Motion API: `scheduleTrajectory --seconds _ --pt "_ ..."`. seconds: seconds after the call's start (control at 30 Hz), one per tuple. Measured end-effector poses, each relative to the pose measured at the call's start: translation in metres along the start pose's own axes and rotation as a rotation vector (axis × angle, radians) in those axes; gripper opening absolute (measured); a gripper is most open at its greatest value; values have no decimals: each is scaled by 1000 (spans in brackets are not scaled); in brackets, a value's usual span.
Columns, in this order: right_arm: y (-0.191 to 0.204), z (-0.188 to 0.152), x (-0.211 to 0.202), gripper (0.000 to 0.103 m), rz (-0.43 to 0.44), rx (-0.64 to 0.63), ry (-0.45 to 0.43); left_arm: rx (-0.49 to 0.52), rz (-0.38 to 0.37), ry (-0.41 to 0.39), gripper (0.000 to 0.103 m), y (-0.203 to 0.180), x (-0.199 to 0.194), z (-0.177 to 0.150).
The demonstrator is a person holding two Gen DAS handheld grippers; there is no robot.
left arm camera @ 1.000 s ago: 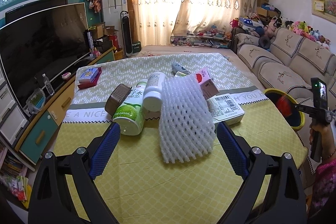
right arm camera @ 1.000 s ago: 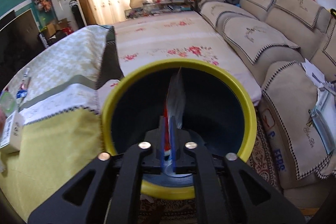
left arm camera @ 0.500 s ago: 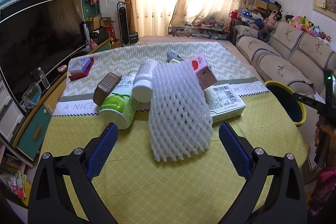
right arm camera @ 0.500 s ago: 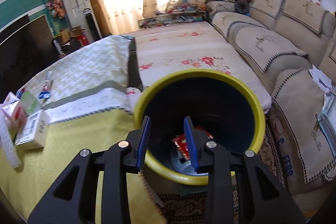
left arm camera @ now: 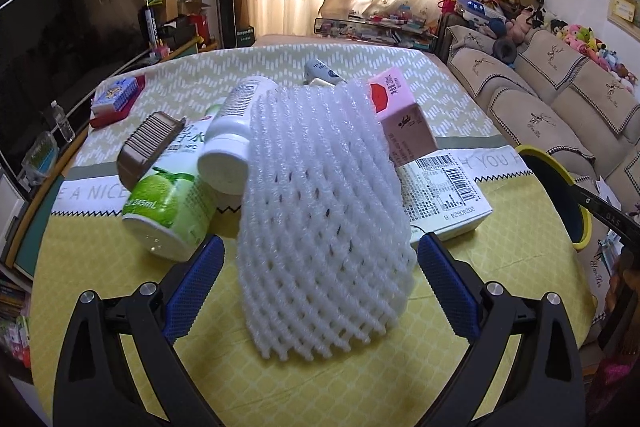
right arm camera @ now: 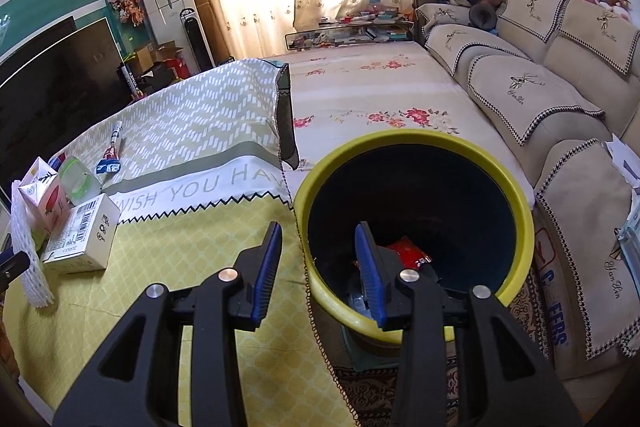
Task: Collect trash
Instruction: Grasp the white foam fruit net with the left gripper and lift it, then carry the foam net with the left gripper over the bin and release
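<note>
Where it lies, white foam net point(left arm camera: 320, 227), diamond-holed, ribbed, slumped

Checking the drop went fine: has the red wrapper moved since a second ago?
Yes. The red wrapper left the right gripper, whose jaws have just been opening, and lies down inside the yellow-rimmed bin.

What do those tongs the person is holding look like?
Both left tongs and right tongs have black plastic arms with triangular cut-outs, silver bolts at the joints, and ribbed blue pads lining the fingers. No cables show.
</note>
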State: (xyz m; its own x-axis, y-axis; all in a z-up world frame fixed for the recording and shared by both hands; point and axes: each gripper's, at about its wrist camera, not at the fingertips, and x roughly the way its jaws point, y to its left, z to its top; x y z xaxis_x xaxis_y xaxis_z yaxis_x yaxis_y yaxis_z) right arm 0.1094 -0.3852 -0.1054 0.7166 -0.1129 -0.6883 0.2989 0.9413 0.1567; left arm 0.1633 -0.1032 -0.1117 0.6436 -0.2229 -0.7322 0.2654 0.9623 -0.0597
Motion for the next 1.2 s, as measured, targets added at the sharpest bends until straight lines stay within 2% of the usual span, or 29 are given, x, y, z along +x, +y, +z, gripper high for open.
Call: scheduleTrajectory --seconds 0.17,0.23,0.43,0.5,0.6,0.7,0.9,1.03,1.2 --pt "-2 0 4 37 2 7 4 4 4 11 96 -2 9 3" --pt "-3 -1 5 37 2 10 7 12 11 15 93 -4 11 4" --pt "-4 -2 8 37 6 12 14 3 -8 46 61 0 17 1" --pt "-4 -1 8 37 7 13 13 -4 -21 43 45 2 15 -2" --pt "-4 -2 8 37 8 16 10 -3 -36 33 28 3 8 -5" --pt "-5 -2 7 37 9 18 6 5 -47 1 25 5 -6 -8" --pt "-10 0 2 37 4 27 -10 32 -70 -61 24 1 -42 -6" --pt "-23 0 -9 37 -24 43 -35 77 -116 -92 24 -17 -59 2" --pt "-51 2 -28 37 -91 80 -78 143 -206 -89 25 -56 -60 17"
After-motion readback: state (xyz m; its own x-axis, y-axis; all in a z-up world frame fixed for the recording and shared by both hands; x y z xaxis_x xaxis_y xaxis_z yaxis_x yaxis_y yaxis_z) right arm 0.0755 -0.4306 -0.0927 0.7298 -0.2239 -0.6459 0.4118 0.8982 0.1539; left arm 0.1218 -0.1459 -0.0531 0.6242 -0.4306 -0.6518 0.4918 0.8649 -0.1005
